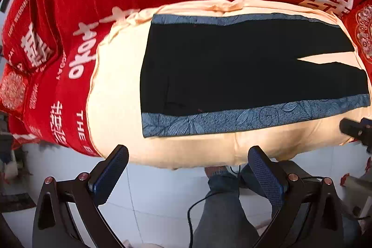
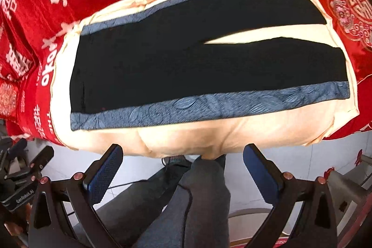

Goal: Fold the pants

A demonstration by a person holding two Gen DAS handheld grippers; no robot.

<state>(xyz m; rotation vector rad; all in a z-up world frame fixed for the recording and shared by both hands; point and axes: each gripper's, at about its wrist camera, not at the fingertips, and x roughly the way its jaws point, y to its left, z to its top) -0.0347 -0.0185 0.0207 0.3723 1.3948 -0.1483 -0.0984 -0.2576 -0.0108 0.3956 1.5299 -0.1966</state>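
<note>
Both claws wide apart, pants (image 1: 232, 66) flat, waist left, legs rightward

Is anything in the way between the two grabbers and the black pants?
Nothing visible. The pants lie flat on the cream cloth, and both the left gripper and right gripper hover open before its bare edge.

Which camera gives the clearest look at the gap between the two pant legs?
The right wrist view. There the gap between the legs of the pants sits well inside the frame as a long cream wedge. The left wrist view shows the same gap shorter and squeezed toward the right edge.
</note>
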